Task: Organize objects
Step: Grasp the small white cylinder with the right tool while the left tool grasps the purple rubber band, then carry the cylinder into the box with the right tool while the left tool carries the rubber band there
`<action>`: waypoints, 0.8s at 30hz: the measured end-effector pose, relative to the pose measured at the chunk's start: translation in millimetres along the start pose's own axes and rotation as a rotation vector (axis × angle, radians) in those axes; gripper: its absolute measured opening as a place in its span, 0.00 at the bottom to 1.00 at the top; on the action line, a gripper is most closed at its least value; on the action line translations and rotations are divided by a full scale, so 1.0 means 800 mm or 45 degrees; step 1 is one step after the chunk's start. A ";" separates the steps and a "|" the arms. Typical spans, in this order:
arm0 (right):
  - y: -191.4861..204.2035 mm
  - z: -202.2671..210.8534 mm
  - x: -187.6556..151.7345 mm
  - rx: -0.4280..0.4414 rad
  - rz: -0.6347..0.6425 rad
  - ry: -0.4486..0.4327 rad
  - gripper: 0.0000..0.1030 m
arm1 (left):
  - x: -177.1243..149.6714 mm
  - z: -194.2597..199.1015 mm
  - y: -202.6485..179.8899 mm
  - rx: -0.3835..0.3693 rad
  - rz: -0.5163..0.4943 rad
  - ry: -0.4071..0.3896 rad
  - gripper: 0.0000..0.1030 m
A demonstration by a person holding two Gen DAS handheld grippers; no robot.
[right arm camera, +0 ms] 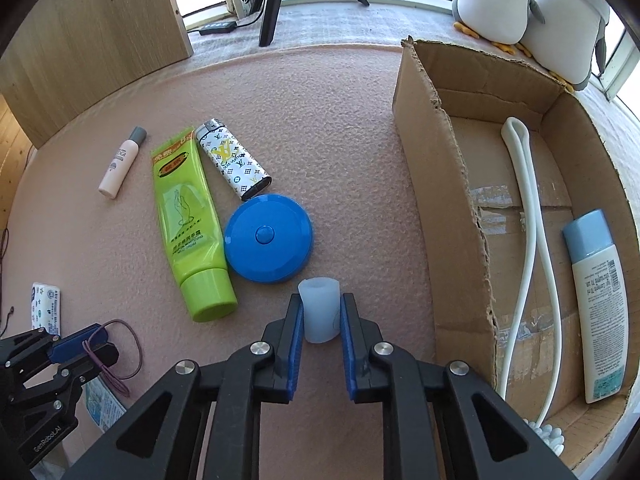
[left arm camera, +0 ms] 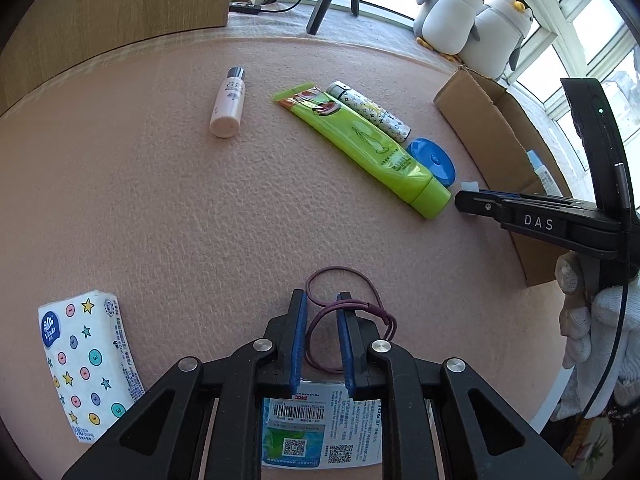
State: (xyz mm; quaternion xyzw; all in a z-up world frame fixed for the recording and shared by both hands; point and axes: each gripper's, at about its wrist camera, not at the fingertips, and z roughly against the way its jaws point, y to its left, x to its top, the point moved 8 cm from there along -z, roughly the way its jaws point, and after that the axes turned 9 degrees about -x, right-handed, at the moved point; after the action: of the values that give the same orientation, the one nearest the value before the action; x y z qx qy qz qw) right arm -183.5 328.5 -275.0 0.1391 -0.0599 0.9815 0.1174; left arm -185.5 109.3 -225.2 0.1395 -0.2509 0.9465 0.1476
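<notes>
A purple hair tie (left arm camera: 385,317) lies on the pink mat and loops between the fingers of my left gripper (left arm camera: 322,308), hooked round the right finger. That gripper is open and sits low at the mat's near edge, over a printed packet (left arm camera: 320,428). My right gripper (right arm camera: 320,320) is shut on a small translucent white silicone cap (right arm camera: 320,310), upright just left of the cardboard box (right arm camera: 440,200). In the left wrist view the right gripper (left arm camera: 464,200) shows side-on beside the green tube (left arm camera: 368,144). The right wrist view shows the left gripper (right arm camera: 108,342) and hair tie (right arm camera: 138,344) at lower left.
On the mat lie a pink bottle (left arm camera: 228,104), a patterned lighter (right arm camera: 234,160), a blue round case (right arm camera: 268,238) and a tissue pack (left arm camera: 86,360). The box holds a white looped band (right arm camera: 528,220) and a lotion bottle (right arm camera: 596,300). Two plush penguins (left arm camera: 472,20) sit behind it.
</notes>
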 end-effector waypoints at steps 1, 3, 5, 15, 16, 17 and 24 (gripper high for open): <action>-0.001 0.001 -0.001 0.009 -0.004 -0.002 0.13 | 0.002 0.000 0.001 -0.006 0.011 -0.004 0.03; -0.002 0.006 -0.004 0.030 -0.012 -0.011 0.12 | 0.004 0.002 0.000 -0.011 0.029 -0.019 0.02; -0.003 0.011 -0.007 0.063 -0.027 -0.016 0.12 | 0.005 0.006 -0.002 -0.014 0.027 -0.034 0.01; -0.018 0.057 -0.022 0.210 -0.087 -0.077 0.12 | 0.024 0.035 -0.034 -0.050 0.024 -0.112 0.01; -0.021 0.064 -0.022 0.225 -0.091 -0.087 0.12 | 0.027 0.039 -0.038 -0.058 0.016 -0.121 0.01; -0.024 0.070 -0.023 0.235 -0.095 -0.098 0.12 | 0.029 0.044 -0.045 -0.063 0.007 -0.131 0.01; -0.061 0.119 -0.021 0.241 -0.112 -0.211 0.12 | 0.061 0.057 -0.104 -0.105 -0.073 -0.180 0.01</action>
State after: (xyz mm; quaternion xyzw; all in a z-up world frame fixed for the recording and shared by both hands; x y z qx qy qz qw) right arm -130.9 357.4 -184.7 0.2326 0.0296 0.9618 0.1414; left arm -192.8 164.9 -134.7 0.2070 -0.2953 0.9185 0.1620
